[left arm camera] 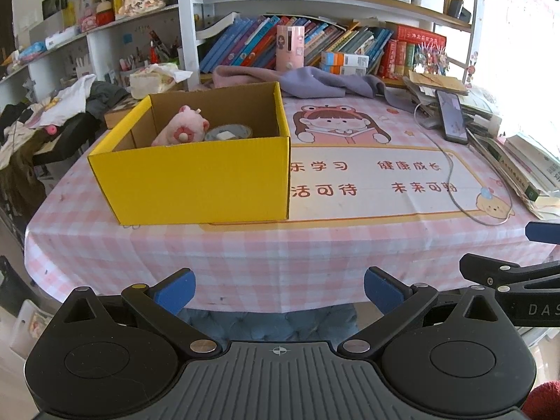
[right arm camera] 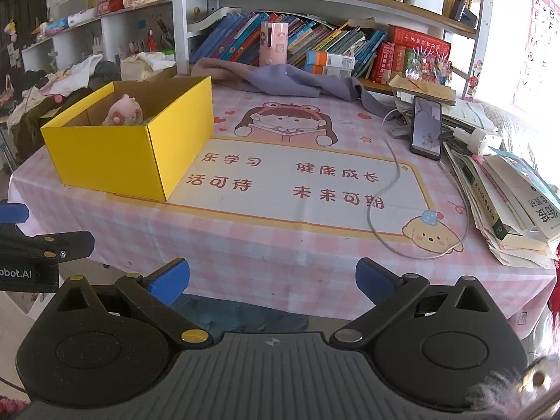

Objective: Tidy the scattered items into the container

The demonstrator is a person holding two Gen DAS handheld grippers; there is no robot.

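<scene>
A yellow cardboard box [left arm camera: 196, 178] stands on the left part of the pink checked table [left arm camera: 315, 245]. Inside it lie a pink plush toy [left arm camera: 180, 126] and a small round blue dish [left arm camera: 227, 132]. The right wrist view shows the same yellow box [right arm camera: 115, 154] and the plush toy [right arm camera: 122, 110] from further right. My left gripper [left arm camera: 279, 290] hangs open over the table's near edge, well short of the box, with nothing between its blue pads. My right gripper [right arm camera: 272, 281] is also open and empty at the near edge, to the right of the left one.
A phone [right arm camera: 426, 127] leans on a stand at the right, its white cable [right arm camera: 381, 203] looping across the tablecloth. Stacked books [right arm camera: 507, 203] crowd the right edge. A purple cloth [right arm camera: 290, 80] lies at the back before a bookshelf. Clothes are piled off the table's left.
</scene>
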